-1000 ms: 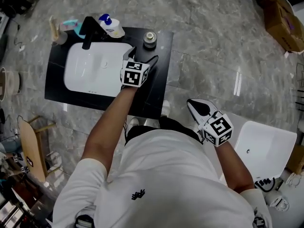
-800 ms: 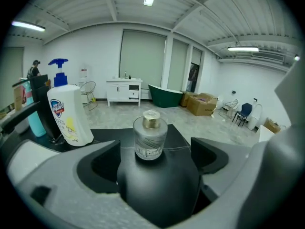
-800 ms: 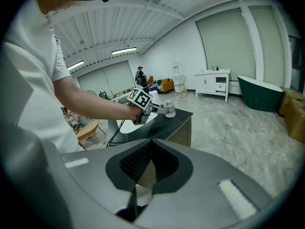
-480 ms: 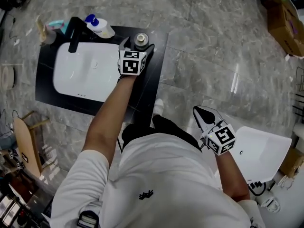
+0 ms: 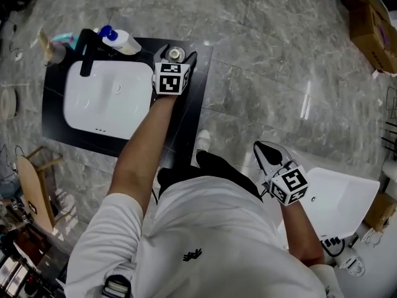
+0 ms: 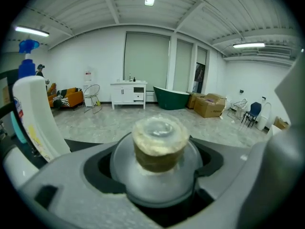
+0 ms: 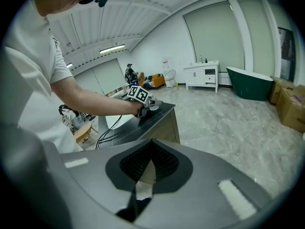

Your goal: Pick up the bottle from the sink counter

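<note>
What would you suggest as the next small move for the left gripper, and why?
Probably close the left gripper a little more until it presses on the bottle, and only then lift. The bottle already stands between the jaws, which have just been closing, but slim gaps seem to remain beside it, and it rests on the counter.
</note>
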The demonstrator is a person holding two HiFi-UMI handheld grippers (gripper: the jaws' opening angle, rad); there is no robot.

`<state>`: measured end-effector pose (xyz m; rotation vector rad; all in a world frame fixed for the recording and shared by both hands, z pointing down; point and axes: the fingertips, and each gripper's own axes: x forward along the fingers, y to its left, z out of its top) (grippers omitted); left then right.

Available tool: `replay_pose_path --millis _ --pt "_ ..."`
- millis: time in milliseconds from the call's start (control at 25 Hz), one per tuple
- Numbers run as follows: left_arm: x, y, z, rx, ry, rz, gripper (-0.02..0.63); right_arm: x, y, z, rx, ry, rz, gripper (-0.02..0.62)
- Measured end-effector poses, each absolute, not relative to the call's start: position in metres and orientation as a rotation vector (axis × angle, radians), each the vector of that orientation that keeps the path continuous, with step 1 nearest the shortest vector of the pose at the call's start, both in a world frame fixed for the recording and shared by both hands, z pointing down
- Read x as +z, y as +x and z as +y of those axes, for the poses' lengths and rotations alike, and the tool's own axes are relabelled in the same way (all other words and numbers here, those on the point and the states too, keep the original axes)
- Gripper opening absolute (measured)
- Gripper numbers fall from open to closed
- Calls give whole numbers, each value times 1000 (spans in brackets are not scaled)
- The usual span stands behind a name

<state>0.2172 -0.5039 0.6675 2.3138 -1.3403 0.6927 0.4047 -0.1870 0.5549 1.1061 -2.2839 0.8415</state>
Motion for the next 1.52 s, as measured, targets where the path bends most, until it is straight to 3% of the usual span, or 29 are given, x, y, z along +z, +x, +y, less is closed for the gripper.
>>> replay_pose_path --millis 120,680,1520 --pt "665 218 -507 708 2328 -1353 351 555 411 -190 843 1111 -2278 14" --pt "648 212 -498 703 2319 -1361 347 556 402 -202 813 1062 -2325 14" --pt "540 147 -423 610 2357 -1328 345 527 309 -210 691 849 -2476 14"
